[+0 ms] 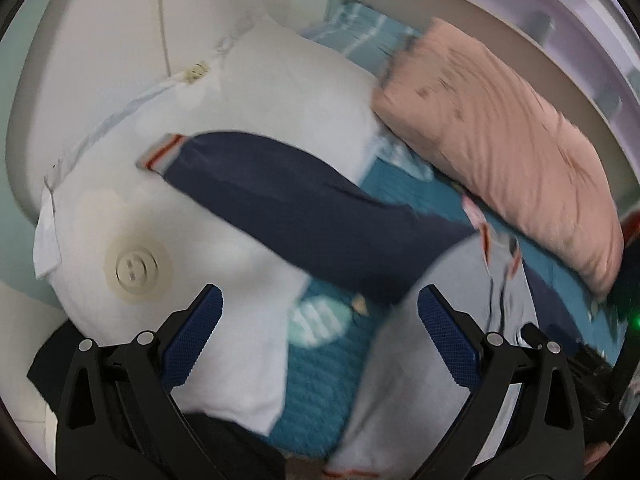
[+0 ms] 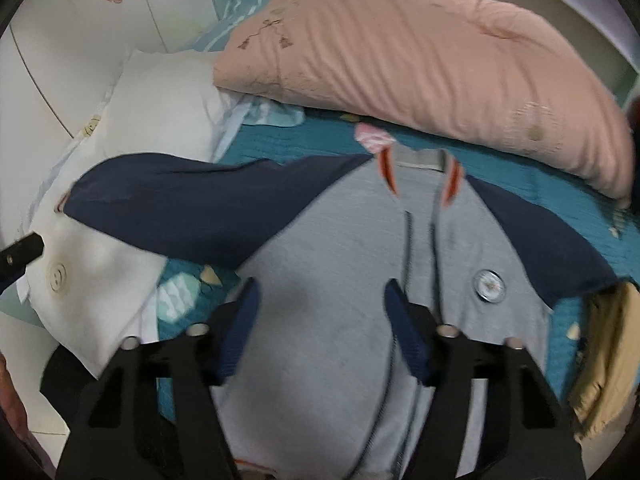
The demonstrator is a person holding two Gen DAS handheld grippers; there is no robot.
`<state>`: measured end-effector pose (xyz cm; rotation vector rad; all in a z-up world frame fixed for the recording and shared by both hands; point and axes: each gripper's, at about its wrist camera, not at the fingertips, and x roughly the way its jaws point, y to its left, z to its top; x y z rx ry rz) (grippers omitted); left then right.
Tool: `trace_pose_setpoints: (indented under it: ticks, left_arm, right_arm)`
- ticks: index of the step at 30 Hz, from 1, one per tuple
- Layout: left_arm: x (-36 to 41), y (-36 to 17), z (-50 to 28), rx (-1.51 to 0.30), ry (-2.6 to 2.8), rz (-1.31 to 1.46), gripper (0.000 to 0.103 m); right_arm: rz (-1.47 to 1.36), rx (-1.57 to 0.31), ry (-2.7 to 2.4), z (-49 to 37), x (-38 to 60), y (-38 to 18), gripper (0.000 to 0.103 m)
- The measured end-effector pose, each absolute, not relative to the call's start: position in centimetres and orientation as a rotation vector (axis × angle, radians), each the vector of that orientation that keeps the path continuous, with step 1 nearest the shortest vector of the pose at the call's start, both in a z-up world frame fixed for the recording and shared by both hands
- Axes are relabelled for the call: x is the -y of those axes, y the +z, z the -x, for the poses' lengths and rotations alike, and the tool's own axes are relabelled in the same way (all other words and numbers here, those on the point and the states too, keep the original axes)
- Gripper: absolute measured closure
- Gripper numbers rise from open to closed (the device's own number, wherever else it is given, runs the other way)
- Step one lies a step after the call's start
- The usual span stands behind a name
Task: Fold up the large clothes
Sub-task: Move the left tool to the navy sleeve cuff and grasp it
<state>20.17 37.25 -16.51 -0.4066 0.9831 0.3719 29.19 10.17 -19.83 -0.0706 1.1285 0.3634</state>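
The grey-and-navy jacket (image 2: 320, 300) lies flat on the bed (image 2: 288, 140) under the spread, empty right gripper (image 2: 320, 316), right of the spread left gripper (image 1: 320, 320).

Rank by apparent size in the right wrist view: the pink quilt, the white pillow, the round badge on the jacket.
1. Pink quilt, largest.
2. White pillow, partly covered by the jacket's navy sleeve, so its rank is less certain.
3. Round badge, by far the smallest.

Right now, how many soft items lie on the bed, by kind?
Grey jacket with navy sleeves: 1
White pillow with smiley prints: 1
Pink folded quilt: 1
Tan cloth at the right edge: 1
Total: 4
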Motion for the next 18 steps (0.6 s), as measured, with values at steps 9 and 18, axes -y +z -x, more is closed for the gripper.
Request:
trace_pose_setpoints:
  ticks: [9,18]
  left_arm:
    - [-48.2,-20.0,-23.2,-1.007,0.436,0.539,0.005]
    - [-56.1,-23.7,-24.2,-0.988,0.445,0.79,0.005]
  right_arm:
    - [-0.025,-1.264,0.509,-35.5,-15.1,-24.9,0.099]
    - [-0.078,-1.55,0.507,-39.1,-19.6,-34.7,0.101]
